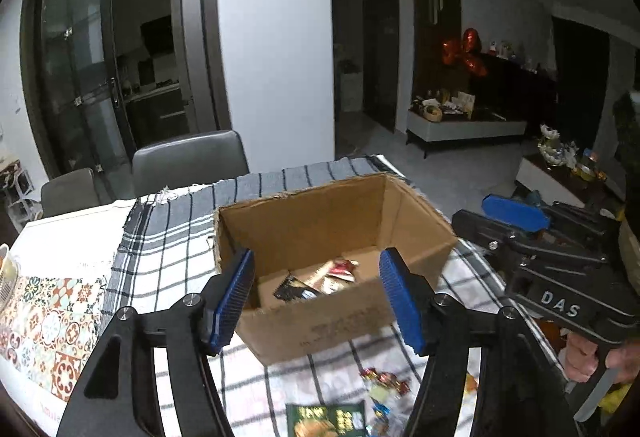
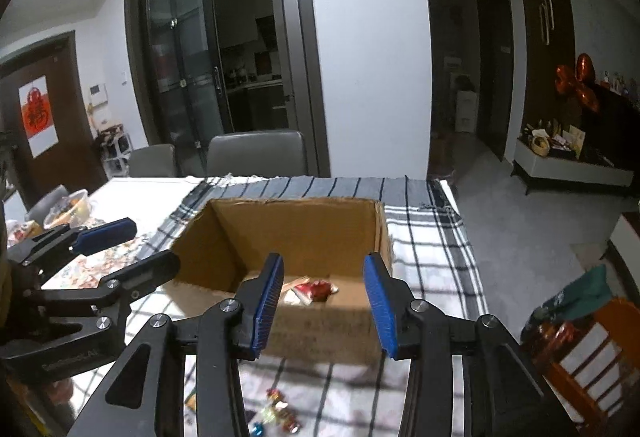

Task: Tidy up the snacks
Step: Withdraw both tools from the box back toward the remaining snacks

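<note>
An open cardboard box [image 1: 320,213] [image 2: 296,229] stands on the checked cloth. In it lie a black packet [image 1: 294,287] and a red and white packet [image 1: 340,271] [image 2: 316,289]. My left gripper [image 1: 316,277] hovers at the box's near wall, open, nothing between its blue pads. My right gripper [image 2: 325,277] is beside it, also open and empty; it shows at the right of the left wrist view [image 1: 516,215]. Loose wrapped candies [image 1: 384,389] [image 2: 280,413] and a green packet [image 1: 326,419] lie on the cloth below the grippers.
The checked cloth [image 1: 168,237] covers the table's right part; a patterned mat [image 1: 52,321] lies to its left. Two grey chairs [image 2: 256,153] stand behind the table. A bowl of items [image 2: 68,207] sits far left. A wooden chair [image 2: 580,353] stands off the table's right edge.
</note>
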Available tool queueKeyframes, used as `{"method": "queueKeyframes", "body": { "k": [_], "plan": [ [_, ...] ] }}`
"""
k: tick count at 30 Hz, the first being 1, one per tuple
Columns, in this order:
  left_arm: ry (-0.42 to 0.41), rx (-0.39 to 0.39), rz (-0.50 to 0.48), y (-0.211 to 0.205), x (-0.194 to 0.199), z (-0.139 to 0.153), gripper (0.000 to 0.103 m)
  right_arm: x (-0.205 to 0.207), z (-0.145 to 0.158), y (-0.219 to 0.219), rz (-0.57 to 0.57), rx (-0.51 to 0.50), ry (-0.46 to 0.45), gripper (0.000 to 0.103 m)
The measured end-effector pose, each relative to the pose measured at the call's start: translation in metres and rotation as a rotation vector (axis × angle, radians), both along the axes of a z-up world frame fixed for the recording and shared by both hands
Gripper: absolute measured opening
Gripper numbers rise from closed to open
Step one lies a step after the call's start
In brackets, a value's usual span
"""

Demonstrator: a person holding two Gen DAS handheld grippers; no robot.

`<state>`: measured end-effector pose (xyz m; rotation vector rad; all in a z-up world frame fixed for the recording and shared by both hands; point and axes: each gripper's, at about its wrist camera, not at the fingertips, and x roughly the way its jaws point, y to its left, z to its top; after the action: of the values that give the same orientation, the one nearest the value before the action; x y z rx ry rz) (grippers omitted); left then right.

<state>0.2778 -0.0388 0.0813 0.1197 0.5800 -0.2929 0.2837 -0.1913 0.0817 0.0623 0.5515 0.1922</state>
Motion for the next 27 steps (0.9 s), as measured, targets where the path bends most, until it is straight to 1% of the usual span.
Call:
{"method": "queueKeyframes", "body": {
  "k": [5,8,11,18,22,27],
  "plan": [
    [-0.039,0.009,-0.021,-0.002,-0.035,0.004,0.064,-0.03,-0.002,-0.004,-0.002,0.028,-0.011,0.043],
    [-0.043,0.007,-0.036,-0.003,-0.051,0.002,0.063,-0.048,-0.006,-0.006,-0.005,0.036,-0.012,0.043],
    [-0.054,0.023,-0.045,-0.005,-0.066,-0.004,0.062,-0.061,-0.013,-0.006,-0.001,0.029,-0.01,0.043],
    [0.0,0.007,-0.055,-0.004,-0.09,-0.027,0.059,-0.089,-0.036,-0.003,-0.008,0.0,0.016,0.043],
    [0.036,0.016,-0.058,-0.003,-0.103,-0.048,0.055,-0.098,-0.054,-0.003,-0.001,0.001,0.058,0.043],
    [0.068,0.017,-0.061,-0.002,-0.116,-0.07,0.052,-0.107,-0.076,-0.001,0.008,-0.009,0.105,0.043]
  ]
}}
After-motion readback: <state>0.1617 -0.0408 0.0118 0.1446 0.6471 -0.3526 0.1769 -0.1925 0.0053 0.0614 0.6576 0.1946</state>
